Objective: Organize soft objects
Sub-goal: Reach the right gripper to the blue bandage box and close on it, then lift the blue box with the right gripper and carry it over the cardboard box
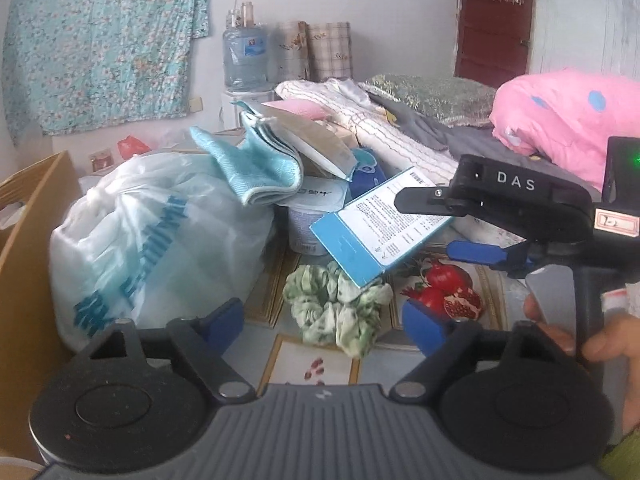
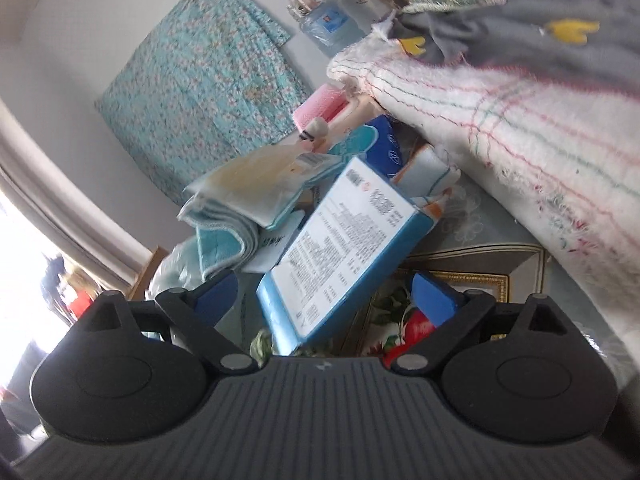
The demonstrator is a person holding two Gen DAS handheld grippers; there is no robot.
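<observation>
Cluttered bedroom, white walls; table (image 1: 316, 360) w/ fruit-print cover sits low centre of left view, piled bedding behind it.

Left view, near to far:
- Left gripper (image 1: 324, 322) at bottom centre, jaws spread wide, nothing between the blue pads. Just beyond them, centre frame, lies a green-white scrunchie (image 1: 340, 308) flat on the cover, not touched.
- Right gripper (image 1: 476, 254) comes in from right edge, seen side-on, "DAS" on its body; a hand (image 1: 600, 340) holds its grip at lower right. Its jaws stand apart; one blue finger sits near the box's right edge, contact unclear.
- Blue box (image 1: 384, 232) w/ white printed label, tilted, lower corner resting over the scrunchie's top.
- White tub (image 1: 312, 220) behind the box, a folded blue towel (image 1: 256, 168) draped on top of it.
- White plastic bag (image 1: 160, 240) w/ blue print, left centre; wooden crate (image 1: 28, 260) at left edge.
- Farther: striped blanket (image 1: 372, 120), pink quilt (image 1: 568, 120) at right, water jug (image 1: 244, 56) upper centre, floral cloth (image 1: 104, 40) hung upper left, dark red door (image 1: 496, 20) upper right.

Right view (frame rolled):
- Right gripper (image 2: 324, 300) bottom centre, jaws wide; box (image 2: 344, 252) stands between the pads but neither pad presses it. Scrunchie only a sliver under the box's lower end.
- Towel (image 2: 224, 232) left of box; blanket (image 2: 520, 128) fills upper right.
</observation>
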